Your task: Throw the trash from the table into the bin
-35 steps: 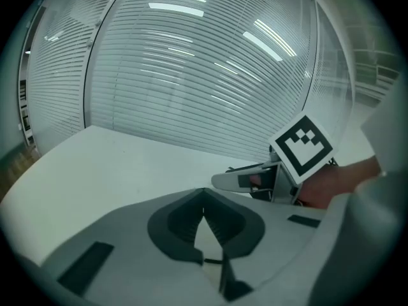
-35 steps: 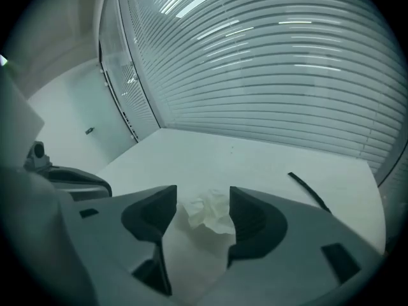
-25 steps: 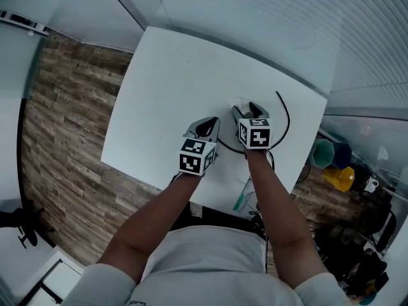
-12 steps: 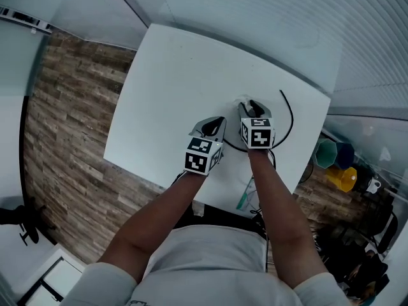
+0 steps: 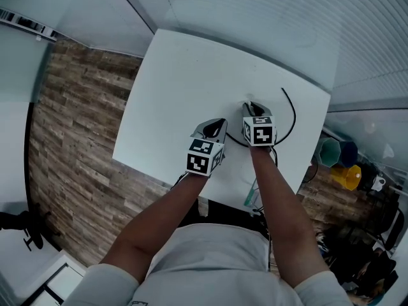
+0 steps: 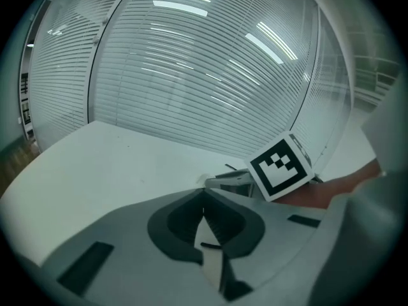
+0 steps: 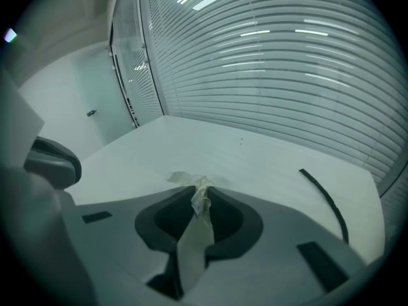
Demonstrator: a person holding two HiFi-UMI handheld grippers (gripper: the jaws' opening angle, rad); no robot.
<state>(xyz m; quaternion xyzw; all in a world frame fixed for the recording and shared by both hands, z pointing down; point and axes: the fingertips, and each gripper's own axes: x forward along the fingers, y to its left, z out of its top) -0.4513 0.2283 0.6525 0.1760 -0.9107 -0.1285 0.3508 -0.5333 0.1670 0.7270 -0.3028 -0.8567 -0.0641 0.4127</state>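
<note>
Tissue scrap is pinched at the right claw tips, jaws just been closing. Thin grip, might slip on lifting. Left claw is shut, empty.

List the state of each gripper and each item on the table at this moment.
Left gripper: shut, nothing in it.
Right gripper: has just been closing, now shut on the crumpled tissue.
Crumpled tissue: pinched, one end sticking out ahead; cannot tell whether it is lifted off the table.
Black cable: lying in a curve on the table.
</note>
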